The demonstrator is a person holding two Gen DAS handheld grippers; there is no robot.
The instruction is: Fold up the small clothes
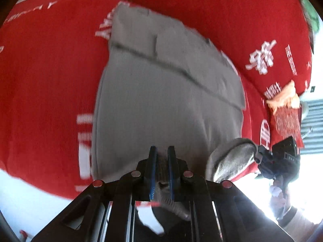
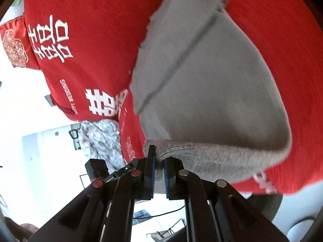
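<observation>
Red bedspread (image 1: 50, 80) with white lettering under grey garment (image 1: 161, 100); bright white room beyond.

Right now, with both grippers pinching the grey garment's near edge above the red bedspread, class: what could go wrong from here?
1. The right gripper holds only a thin bunch of the grey garment; it may slip out.
2. The left gripper also grips a narrow bit of the edge, so the fold may land crooked.
3. The lifted cloth could drag the red bedspread.

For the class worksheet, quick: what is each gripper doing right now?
Left gripper: shut on the grey garment.
Right gripper: shut on the same grey garment's edge.
</observation>
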